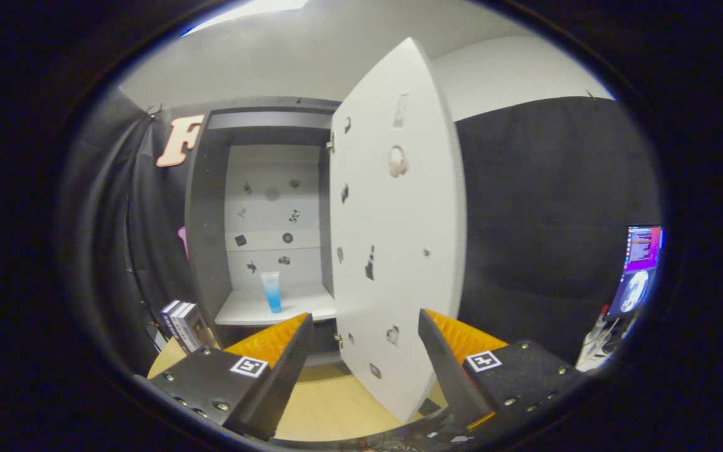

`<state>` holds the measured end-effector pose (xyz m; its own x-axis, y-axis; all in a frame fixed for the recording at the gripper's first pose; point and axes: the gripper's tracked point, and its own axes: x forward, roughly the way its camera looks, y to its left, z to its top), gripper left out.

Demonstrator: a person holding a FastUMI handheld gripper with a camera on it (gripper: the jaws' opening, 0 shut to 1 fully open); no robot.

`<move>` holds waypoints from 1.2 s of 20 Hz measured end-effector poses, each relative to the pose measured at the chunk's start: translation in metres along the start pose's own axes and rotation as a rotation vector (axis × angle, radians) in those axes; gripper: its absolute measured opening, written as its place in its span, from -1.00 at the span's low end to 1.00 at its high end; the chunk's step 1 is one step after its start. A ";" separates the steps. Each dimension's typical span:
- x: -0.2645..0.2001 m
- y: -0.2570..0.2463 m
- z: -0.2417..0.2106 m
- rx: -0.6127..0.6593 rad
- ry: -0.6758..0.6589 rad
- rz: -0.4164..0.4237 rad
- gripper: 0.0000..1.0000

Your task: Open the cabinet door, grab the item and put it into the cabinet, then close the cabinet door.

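Note:
The white cabinet stands ahead with its door swung wide open toward me, hinged on the right side of the opening. A blue and clear tube stands upright on the cabinet's white shelf, beyond my left finger. My gripper is open, with the door's lower edge showing in the gap between its fingers and nothing held. The door carries small stickers and a small knob.
Two small boxes stand on the wooden table left of the cabinet base. A lit screen sits far right against the black cloth wall. The open door juts out close in front of the fingers.

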<state>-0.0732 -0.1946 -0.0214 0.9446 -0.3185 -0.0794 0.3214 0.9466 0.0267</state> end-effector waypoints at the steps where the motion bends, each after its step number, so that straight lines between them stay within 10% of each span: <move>1: -0.003 -0.018 -0.002 0.007 0.013 -0.020 0.98; 9: 0.023 -0.127 -0.011 0.005 0.057 -0.103 0.98; 24: 0.057 -0.076 -0.022 -0.005 0.058 0.186 0.91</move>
<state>-0.0451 -0.2836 -0.0497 0.9821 -0.1349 -0.1312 0.1415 0.9891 0.0417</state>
